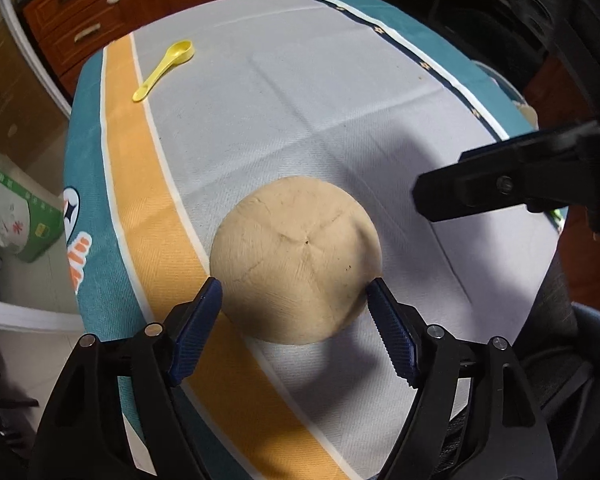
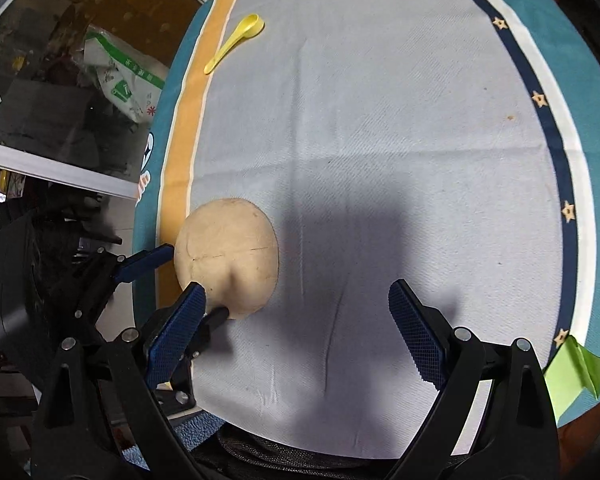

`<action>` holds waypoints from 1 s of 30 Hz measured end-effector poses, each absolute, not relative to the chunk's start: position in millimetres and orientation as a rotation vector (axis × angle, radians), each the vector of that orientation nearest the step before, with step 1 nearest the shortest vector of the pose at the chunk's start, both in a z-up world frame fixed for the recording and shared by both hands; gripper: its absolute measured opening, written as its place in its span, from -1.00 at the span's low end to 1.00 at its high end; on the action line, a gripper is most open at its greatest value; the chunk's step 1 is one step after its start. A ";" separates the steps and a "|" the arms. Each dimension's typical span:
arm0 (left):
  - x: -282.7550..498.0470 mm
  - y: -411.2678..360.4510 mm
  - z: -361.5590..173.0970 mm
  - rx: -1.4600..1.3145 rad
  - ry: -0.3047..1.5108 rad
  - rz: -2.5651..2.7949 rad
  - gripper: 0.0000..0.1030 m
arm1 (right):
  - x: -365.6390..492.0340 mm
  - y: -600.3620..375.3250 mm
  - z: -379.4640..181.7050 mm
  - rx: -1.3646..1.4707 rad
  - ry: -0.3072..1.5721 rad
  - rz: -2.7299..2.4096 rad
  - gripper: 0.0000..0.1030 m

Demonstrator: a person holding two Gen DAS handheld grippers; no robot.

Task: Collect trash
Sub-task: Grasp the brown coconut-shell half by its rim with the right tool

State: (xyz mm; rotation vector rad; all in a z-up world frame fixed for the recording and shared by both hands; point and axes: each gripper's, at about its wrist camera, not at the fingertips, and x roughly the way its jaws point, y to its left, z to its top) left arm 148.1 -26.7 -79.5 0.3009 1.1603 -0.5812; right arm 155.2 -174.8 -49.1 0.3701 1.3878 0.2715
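Resting object: a round beige husked coconut [image 1: 296, 260] sits on the grey middle of the cloth, close to the bench's near left side, its left flank over the orange stripe [image 1: 140, 184].
Coconut surface: pale and fibrous, with faint seams meeting at a small dark dot on top; a few dark specks on the side.
Left gripper: the left gripper [image 1: 294, 292] has its jaws spread wide on either side of the coconut; the blue ribbed pads [image 1: 392, 336] stand just beside its flanks, and whether they press on it I cannot tell. In the right wrist view one blue finger lies against the coconut's left side and the other comes in low at its near edge.
Right gripper: the right gripper [image 2: 298, 312] points down at bare grey cloth to the right of the coconut, jaws wide, nothing between them.
Spoon: a yellow plastic spoon [image 1: 164, 70] lies well apart at the far left, partly on the orange stripe, bowl pointing away.
Paper scrap: a folded green paper scrap [image 2: 576, 372] sits at the bench's near right edge, on the teal border.
Bench cover: a tablecloth [image 2: 380, 120] with a grey centre, teal border and a navy band with stars.
Surroundings: a wooden drawer unit [image 1: 72, 8] beyond the bench; a green and white bag [image 2: 120, 76] on the floor to the left.
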 end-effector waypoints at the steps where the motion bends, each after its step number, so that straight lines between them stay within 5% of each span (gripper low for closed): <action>1: 147.9 -28.5 -81.0 0.306 1.161 -0.596 0.69 | 156.3 -174.0 -51.4 0.375 1.395 0.273 0.74; 4: 149.8 -34.5 -86.9 0.313 1.162 -0.611 0.92 | 158.3 -174.0 -57.5 0.393 1.409 0.275 0.74; 27: 172.5 -54.1 -65.8 0.113 1.111 -0.824 0.80 | 169.7 -182.7 -71.7 0.644 1.385 0.396 0.72; 30: 176.3 -59.5 -67.6 0.154 1.116 -0.810 0.80 | 169.5 -195.7 -61.5 0.652 1.340 0.360 0.24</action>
